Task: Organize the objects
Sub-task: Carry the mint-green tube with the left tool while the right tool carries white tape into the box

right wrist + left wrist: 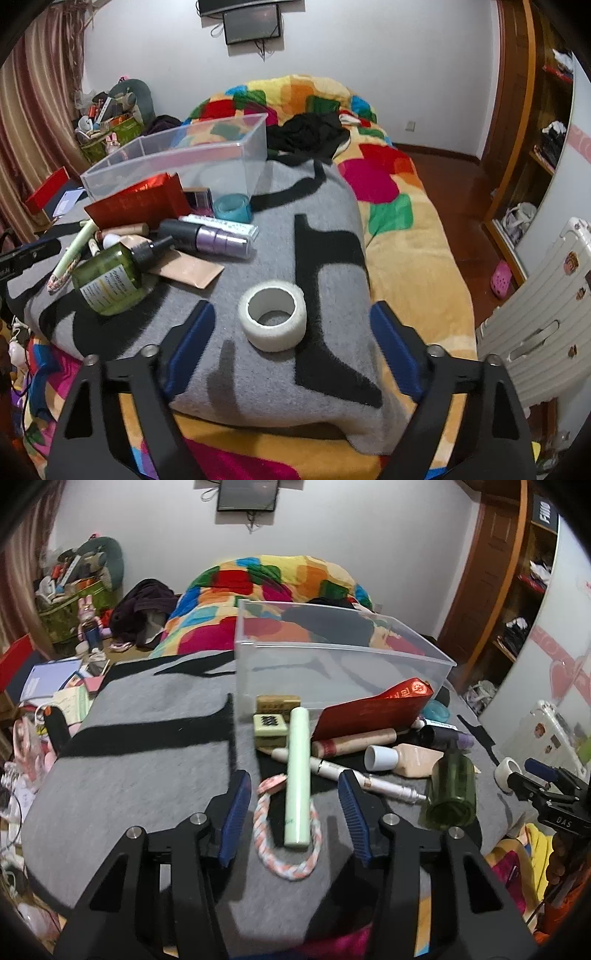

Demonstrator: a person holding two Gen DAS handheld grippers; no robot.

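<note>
A clear plastic bin (pixel 343 672) stands on a grey blanket (pixel 147 760); it also shows in the right wrist view (pixel 177 162). In front of it lies a pile of toiletries. My left gripper (pixel 295 808) is open, its jaws either side of a pale green tube (pixel 298 775) that lies across a braided pink ring (pixel 288 842). My right gripper (pixel 291 332) is open and empty, just behind a white tape roll (pixel 273 314). A green bottle (pixel 110 277) lies to the left of the roll.
A red packet (pixel 373 709), a beige tube (pixel 354 742), a silver pen (pixel 369 779), a purple bottle (pixel 218 240) and a blue tape roll (pixel 232 208) lie by the bin. A coloured duvet (pixel 388 177) covers the bed. A white suitcase (pixel 546 325) stands at the right.
</note>
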